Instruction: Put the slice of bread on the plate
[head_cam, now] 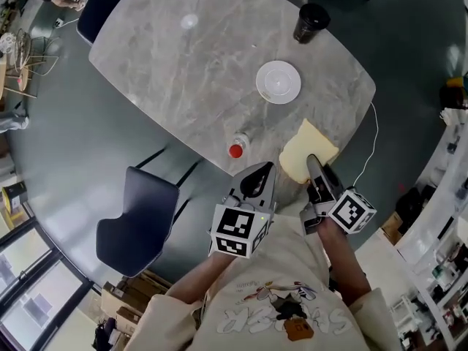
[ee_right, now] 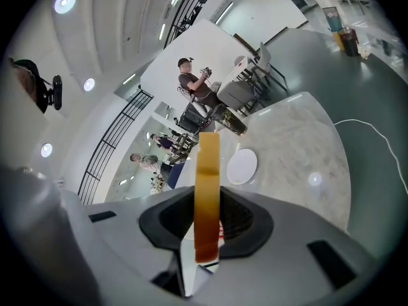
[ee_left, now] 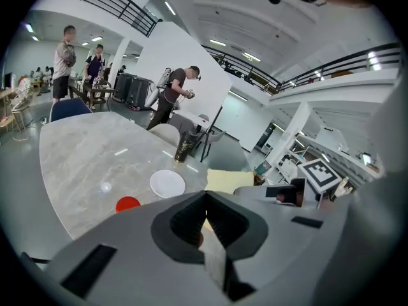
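Bread slice (head_cam: 296, 158) is the thing to watch: it is clamped at its near edge between the fingers of the right gripper (head_cam: 314, 165), and the right gripper view shows it edge-on between the two pads, which press on both faces. In the head view the slice sticks out forward from these fingers with its broad face turned up, and it hangs over the near edge of the bench (head_cam: 183, 72), partly above the stone and partly above the floor. I cannot tell whether it touches the bench top; it looks to be held in the air. The white plate (head_cam: 278, 81) lies further in on the bench, beyond the free end of the slice and a little to the left of it, apart from the bread but not far. So the long direction of the slice points almost toward the plate, and I judge that the coming move is a short reach forward and slightly left, then down. The left gripper (head_cam: 257, 175) has its fingers pressed together with nothing between them; it is just beside the red-capped bottle (head_cam: 236, 150) and is farther from the plate than the right one. The dark cup (head_cam: 310, 22) stands beyond the plate, out of the way.
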Action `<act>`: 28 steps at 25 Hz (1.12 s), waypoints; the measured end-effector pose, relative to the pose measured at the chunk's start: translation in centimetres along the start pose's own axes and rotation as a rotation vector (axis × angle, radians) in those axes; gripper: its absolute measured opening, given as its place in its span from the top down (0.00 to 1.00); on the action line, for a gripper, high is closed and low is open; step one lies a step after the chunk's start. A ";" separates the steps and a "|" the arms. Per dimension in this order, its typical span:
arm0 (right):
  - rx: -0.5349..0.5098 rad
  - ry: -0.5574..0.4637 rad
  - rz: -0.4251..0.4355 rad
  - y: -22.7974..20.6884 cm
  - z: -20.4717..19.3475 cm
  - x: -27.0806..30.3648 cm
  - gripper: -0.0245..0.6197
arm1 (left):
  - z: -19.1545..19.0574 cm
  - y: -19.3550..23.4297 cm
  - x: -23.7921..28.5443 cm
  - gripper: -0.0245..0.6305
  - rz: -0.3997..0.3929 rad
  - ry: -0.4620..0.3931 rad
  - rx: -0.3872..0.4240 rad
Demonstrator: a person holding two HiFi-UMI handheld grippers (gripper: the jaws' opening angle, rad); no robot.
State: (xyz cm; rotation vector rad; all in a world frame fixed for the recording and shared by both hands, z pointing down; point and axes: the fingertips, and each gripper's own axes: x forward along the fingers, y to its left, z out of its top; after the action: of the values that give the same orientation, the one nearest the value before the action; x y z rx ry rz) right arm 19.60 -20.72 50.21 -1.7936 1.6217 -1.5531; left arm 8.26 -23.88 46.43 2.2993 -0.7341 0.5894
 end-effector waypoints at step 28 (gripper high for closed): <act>-0.216 0.304 0.049 -5.4 4.2 15.8 0.82 | -0.5 7.3 11.4 0.95 0.220 -0.003 -0.109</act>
State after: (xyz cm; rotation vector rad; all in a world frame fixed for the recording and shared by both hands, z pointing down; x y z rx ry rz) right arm 22.82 -33.88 60.78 -1.6645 2.0257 -1.7549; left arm 12.00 -32.13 56.54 2.1360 -1.0039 0.6282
